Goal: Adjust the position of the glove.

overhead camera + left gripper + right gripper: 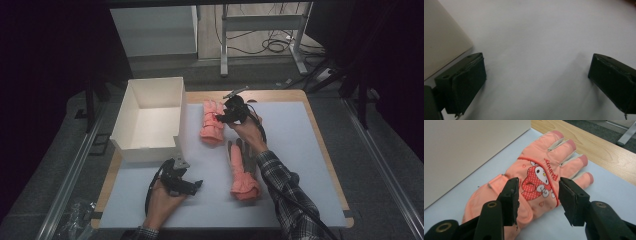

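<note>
Black jaws of the right tool (537, 200) stood spread over the pink glove (536, 180), seemingly lined up to pinch it. At seven o'clock, the left tool (192, 184) rested spread and empty on the table (300, 150), likely waiting beside the white box (150, 117).

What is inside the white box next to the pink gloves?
The white box shows a bare white floor and walls, with nothing in it. Its near wall covers a strip of the floor just behind it, so that strip cannot be checked.

Dim surroundings, evenly lit table, soft shadows, slight blur
</note>
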Tool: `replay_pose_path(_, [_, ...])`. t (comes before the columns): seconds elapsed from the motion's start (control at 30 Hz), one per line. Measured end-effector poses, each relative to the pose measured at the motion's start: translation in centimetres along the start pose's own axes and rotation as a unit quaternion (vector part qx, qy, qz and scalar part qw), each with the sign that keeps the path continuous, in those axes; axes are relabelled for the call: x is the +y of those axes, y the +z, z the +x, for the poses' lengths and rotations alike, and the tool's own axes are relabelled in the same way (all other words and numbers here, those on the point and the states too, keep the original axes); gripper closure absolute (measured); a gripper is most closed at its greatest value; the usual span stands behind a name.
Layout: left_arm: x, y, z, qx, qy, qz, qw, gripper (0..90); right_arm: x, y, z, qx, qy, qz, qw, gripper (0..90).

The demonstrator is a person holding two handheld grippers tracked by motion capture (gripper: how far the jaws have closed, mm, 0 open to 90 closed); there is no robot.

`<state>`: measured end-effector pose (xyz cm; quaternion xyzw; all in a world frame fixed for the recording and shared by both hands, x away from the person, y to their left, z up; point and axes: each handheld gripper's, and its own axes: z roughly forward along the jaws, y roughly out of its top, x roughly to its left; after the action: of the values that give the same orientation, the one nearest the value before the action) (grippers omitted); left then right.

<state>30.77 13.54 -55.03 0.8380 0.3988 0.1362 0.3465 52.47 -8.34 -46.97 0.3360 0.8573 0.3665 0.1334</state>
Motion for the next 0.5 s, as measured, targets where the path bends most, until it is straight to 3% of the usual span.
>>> replay_pose_path(0.17, [0.0, 0.0, 0.0, 0.0, 0.0, 0.0, 1.0, 1.6, 0.7, 1.7, 0.1, -0.003, 0.002, 0.008, 1.0, 50.5])
replay_pose_path(0.33, [0.0, 0.0, 0.0, 0.0, 0.0, 0.0, 1.0, 1.6, 1.0, 3.7, 0.1, -0.027, 0.0, 0.032, 0.9991, 42.3])
replay_pose_path(0.5, [0.0, 0.0, 0.0, 0.0, 0.0, 0.0, 1.0, 1.5, 0.5, 5.1, -0.4, -0.022, 0.014, 0.055, 0.9982, 42.2])
